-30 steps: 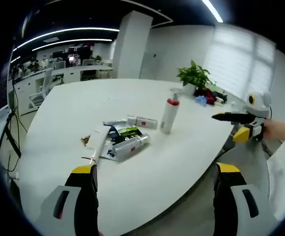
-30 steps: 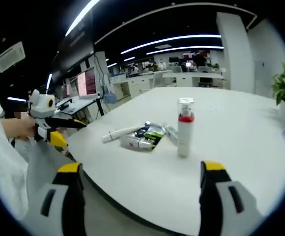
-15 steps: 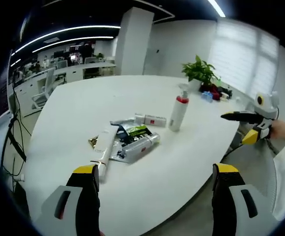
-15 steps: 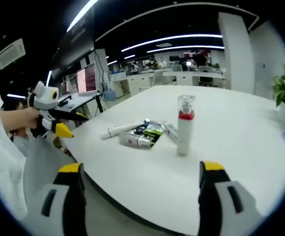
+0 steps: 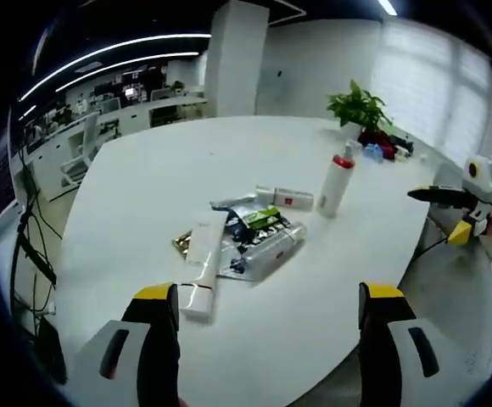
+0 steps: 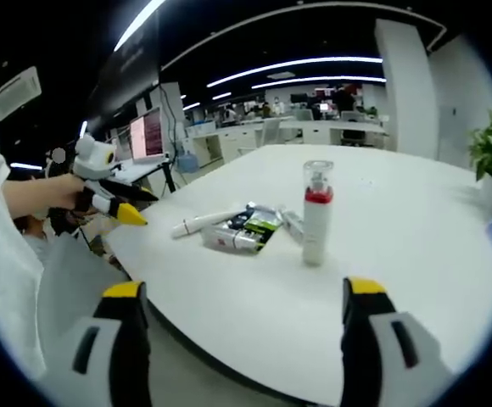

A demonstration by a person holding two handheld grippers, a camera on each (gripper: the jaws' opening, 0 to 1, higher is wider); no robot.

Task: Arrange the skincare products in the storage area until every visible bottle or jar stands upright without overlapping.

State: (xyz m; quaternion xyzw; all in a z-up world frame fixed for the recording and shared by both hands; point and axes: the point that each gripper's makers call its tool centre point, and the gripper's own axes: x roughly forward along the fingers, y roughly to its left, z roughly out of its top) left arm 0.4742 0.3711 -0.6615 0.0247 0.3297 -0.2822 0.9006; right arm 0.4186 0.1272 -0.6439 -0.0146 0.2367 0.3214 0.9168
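A white pump bottle with a red band [image 5: 336,184] [image 6: 316,214] stands upright on the white table [image 5: 144,186]. Left of it lies a heap of products: a long white tube [image 5: 203,262] [image 6: 200,224], a silver bottle on its side [image 5: 267,249], a dark sachet with green print [image 5: 261,219] [image 6: 259,225] and a small white box [image 5: 284,200]. My left gripper [image 5: 259,301] is open just over the table's near edge, short of the tube. My right gripper [image 6: 239,297] is open before the table's edge, short of the pump bottle. Each gripper also appears from the side: right gripper [image 5: 450,212], left gripper [image 6: 114,202].
A potted plant [image 5: 360,110] with small coloured items [image 5: 382,146] beside it stands at the table's far side. Desks and chairs [image 5: 85,127] lie beyond. A person's hand and white sleeve [image 6: 17,246] hold the left gripper. Cables [image 5: 34,254] hang left of the table.
The left gripper has moved in over the table's edge toward the heap, which looks larger and lower in its view. The right gripper view is nearly unchanged. Both stay open.
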